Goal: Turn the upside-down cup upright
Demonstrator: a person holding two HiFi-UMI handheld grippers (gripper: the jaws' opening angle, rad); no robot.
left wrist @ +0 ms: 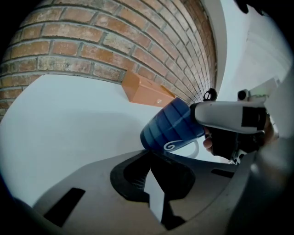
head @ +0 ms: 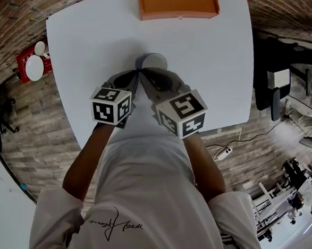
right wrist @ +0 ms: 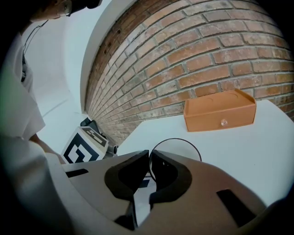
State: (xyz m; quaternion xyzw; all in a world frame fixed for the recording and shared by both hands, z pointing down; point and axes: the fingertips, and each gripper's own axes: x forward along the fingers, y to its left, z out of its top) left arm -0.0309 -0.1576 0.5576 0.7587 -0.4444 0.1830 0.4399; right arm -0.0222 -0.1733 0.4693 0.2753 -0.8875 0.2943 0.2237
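Note:
A dark blue cup [left wrist: 172,126] with a white swirl and a handle hangs tilted above the white table [head: 203,61]. Its base points towards the brick wall. My right gripper [right wrist: 149,158] is shut on the cup's rim, and the pale inside of the cup [right wrist: 179,148] faces its camera. In the head view the cup [head: 151,61] sits just beyond both grippers near the table's middle. My left gripper [left wrist: 149,158] is right beside and below the cup with its jaws together and nothing between them. From overhead, the left gripper [head: 131,78] and the right gripper [head: 149,75] are side by side.
An orange wooden box [head: 178,3] with a small knob stands at the table's far edge against the brick wall. On the floor to the left, a red tray [head: 27,59] holds white dishes. Chairs and cables lie off the table's right side.

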